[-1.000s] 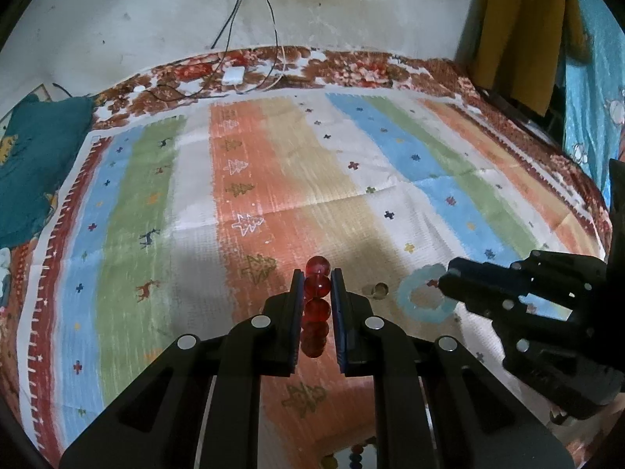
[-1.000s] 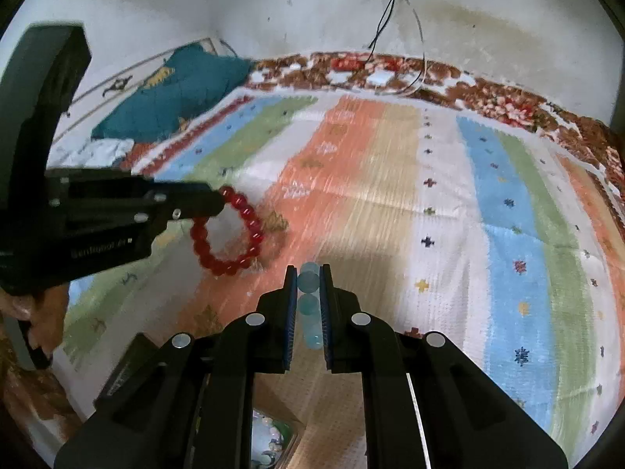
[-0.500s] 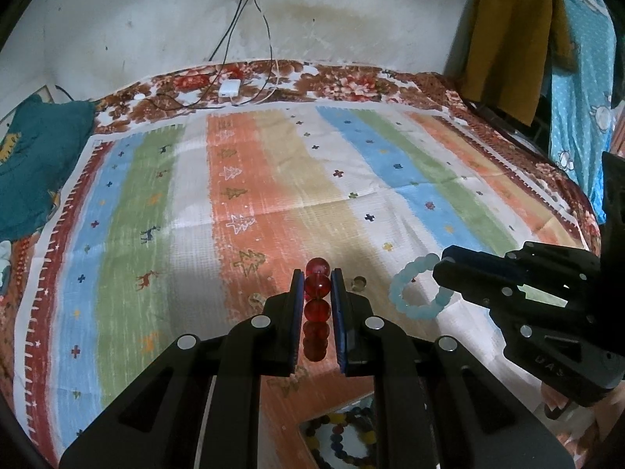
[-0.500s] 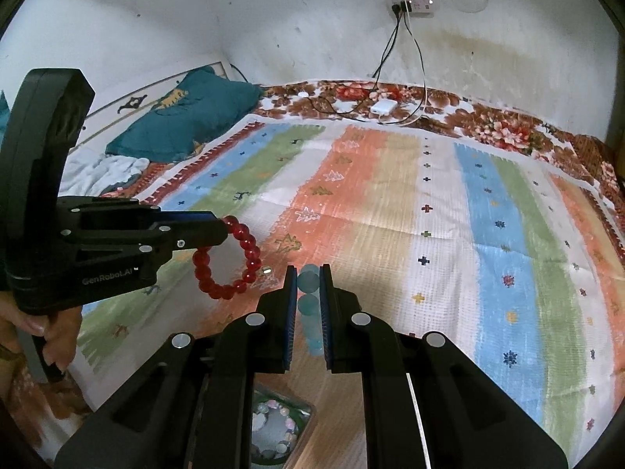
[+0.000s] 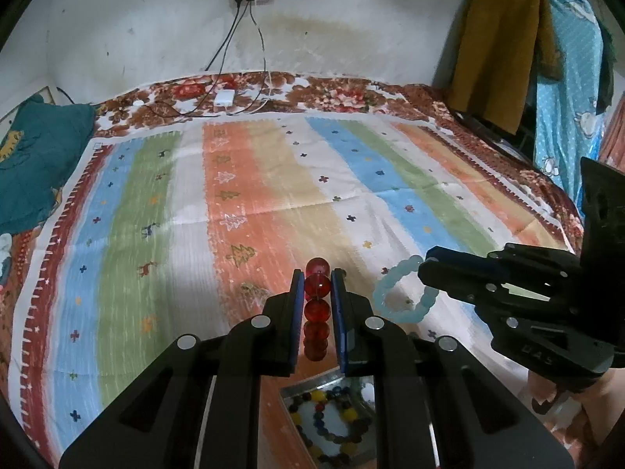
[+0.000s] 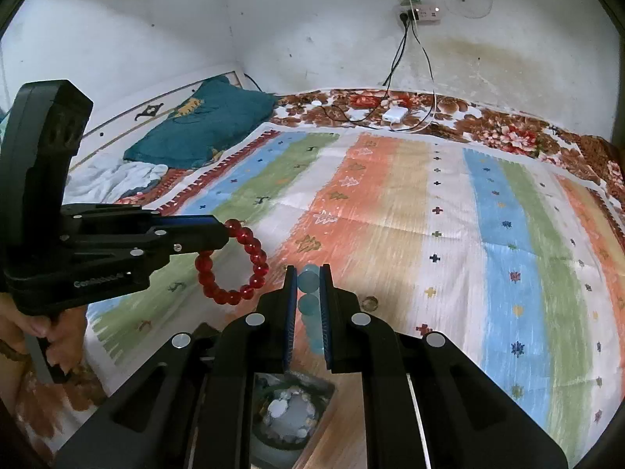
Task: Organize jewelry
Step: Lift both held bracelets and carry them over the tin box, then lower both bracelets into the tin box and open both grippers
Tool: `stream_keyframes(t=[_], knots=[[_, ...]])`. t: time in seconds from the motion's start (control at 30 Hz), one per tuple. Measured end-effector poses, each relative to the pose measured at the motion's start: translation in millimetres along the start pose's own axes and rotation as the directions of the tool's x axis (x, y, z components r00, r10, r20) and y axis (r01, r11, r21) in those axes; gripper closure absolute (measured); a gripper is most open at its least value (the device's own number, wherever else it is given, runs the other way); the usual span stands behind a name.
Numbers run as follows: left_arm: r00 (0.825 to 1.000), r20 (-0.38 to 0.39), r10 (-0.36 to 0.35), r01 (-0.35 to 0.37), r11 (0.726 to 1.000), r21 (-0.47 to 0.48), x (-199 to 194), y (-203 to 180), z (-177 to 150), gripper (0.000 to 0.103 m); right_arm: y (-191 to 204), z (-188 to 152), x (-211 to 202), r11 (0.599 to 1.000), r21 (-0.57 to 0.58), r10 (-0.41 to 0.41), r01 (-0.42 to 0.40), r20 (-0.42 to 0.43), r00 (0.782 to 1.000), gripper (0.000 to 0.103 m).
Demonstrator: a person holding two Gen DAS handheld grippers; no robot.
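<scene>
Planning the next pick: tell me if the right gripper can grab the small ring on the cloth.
Probably not yet: the right gripper is shut on the pale blue bracelet; otherwise nothing blocks the ring.

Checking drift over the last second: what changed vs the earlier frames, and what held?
Both grippers rose and pulled back over the bed: more wall shows, and a box of mixed beads has come into the left view. No grip change: left gripper stays shut on the red bracelet, right gripper on the pale blue bracelet. Blanket unchanged.
</scene>
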State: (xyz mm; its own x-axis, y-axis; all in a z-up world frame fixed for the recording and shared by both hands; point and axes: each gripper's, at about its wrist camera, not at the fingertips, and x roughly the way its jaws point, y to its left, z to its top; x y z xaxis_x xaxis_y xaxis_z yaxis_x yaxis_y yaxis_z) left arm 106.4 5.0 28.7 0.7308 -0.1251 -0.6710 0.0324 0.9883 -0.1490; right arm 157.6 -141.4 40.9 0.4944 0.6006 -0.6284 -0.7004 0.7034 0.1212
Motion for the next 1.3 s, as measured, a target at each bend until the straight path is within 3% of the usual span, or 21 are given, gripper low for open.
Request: stream_keyframes(t=[0.7,1.2,1.23,1.3], knots=[[1.0,0.014,-0.023,0.023,1.0,0.012,-34,-19,-37,0.09,17,-21,-25,0.999,0.009,0.052,-0.052,-0.008,0.999,0.091],[0.999,-0.024,-0.043,0.043,0.999,-0.004,-34,-19,-51,0.089,27,-35,-30,0.996,0.018,0.089,-0.088,-0.036,0.995,0.091],[0.999,-0.022,-0.041,0.04,0.999,-0.01,-34,-18,-52,0.088,26,-35,-30,0.996,0.025,0.091,-0.09,-0.039,0.995,0.091],[0.999,-0.017,-0.031,0.031,0.999,-0.033,-35,-14,-51,0.072,24,-36,-29,0.995,0.036,0.094,-0.092,-0.045,0.995,0.09]])
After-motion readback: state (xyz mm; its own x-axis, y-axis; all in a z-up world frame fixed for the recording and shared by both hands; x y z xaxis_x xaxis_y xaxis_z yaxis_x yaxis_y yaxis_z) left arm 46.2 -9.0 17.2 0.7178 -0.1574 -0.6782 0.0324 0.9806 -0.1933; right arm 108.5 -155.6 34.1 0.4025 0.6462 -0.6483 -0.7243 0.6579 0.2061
